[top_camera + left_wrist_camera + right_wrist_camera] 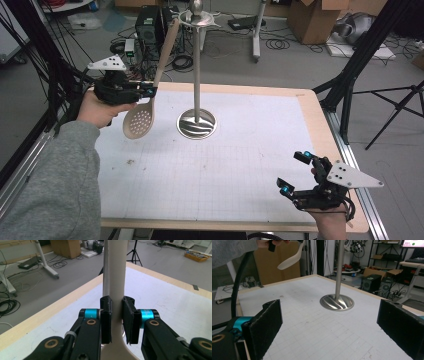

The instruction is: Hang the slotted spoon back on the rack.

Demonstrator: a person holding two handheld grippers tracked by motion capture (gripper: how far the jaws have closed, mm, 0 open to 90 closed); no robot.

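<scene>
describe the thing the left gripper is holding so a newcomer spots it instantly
Start at the white gridded table mat and its metal stand. Just left of the pole, the left gripper clamps a beige slotted spoon by its handle, bowl down. Its perforated round bowl marks it out.
</scene>
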